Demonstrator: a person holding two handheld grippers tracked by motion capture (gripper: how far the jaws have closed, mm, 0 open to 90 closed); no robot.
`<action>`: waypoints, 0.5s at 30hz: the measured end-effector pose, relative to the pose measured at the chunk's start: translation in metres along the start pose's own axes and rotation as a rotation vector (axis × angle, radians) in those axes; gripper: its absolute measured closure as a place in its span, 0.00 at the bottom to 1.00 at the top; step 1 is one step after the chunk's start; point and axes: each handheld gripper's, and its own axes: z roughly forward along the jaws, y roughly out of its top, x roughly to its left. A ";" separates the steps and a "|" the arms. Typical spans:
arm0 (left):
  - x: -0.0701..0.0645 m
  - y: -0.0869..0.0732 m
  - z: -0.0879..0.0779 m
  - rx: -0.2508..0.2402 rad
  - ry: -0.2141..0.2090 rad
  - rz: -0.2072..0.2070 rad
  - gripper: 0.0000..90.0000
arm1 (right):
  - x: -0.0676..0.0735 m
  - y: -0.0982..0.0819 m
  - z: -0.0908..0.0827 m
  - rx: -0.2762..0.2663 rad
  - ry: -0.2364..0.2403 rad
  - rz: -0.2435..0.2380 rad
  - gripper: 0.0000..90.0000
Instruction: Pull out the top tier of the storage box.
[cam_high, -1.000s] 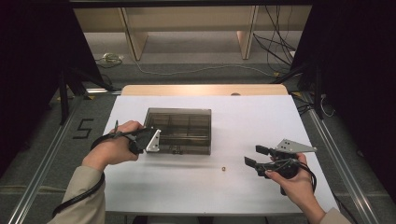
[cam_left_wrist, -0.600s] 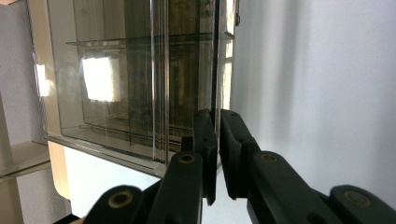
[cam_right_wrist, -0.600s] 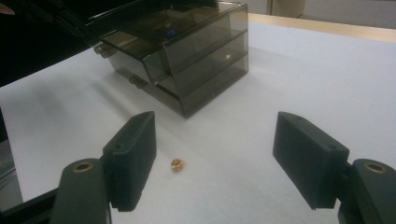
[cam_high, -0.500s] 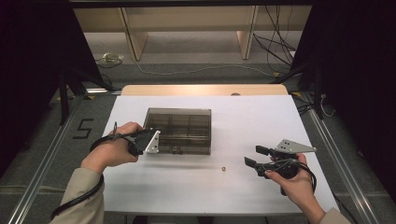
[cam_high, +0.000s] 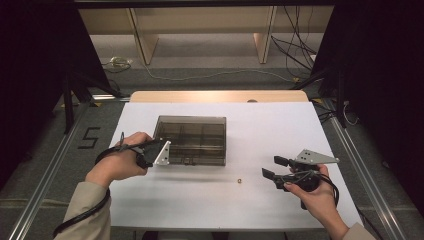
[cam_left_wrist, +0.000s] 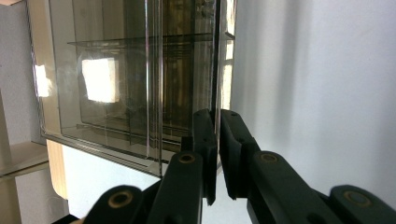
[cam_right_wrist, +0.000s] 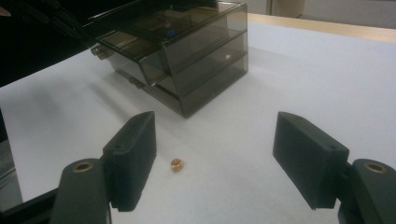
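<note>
Two grippers are at work over a white rectangular tabletop (cam_high: 200, 200), one at each side. At the left, the left gripper (cam_high: 161, 152), held in the person's left hand (cam_high: 117, 164), reaches in from the near left to the left near corner of a smoky, translucent plastic compartment box (cam_high: 192, 140). In the left gripper view its black jaws stand almost together, pinched on the thin clear edge of the box's lid (cam_left_wrist: 217, 100), which runs up between the two pads (cam_left_wrist: 203, 135). The right gripper view shows that lid (cam_right_wrist: 154, 23) tilted up off the box body at the side where the left gripper holds it. The box sits a little left of the table's centre, its internal dividers visible through the tinted walls.

To the right of the box and nearer the person, a tiny brass-coloured ring-shaped nut (cam_high: 240, 179) lies alone on the bare white surface, well apart from the box. In the right gripper view it rests just ahead of the gap between the jaws, closer to the left pad (cam_right_wrist: 135, 156).

At the far right, the right gripper (cam_high: 274, 167) is held low in the right hand (cam_high: 312, 192), pointing left toward the nut. Its jaws are spread wide with nothing between them, touching neither nut nor box.
</note>
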 end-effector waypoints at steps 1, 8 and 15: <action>0.000 0.000 0.000 0.003 0.002 0.005 0.94 | 0.000 0.000 0.000 0.000 0.000 0.000 0.35; -0.002 -0.001 -0.001 -0.005 0.000 -0.001 0.94 | 0.001 0.000 0.000 0.000 0.000 0.000 0.35; -0.003 0.000 -0.002 0.005 0.002 0.002 0.94 | 0.000 0.000 0.000 0.002 0.001 -0.003 0.35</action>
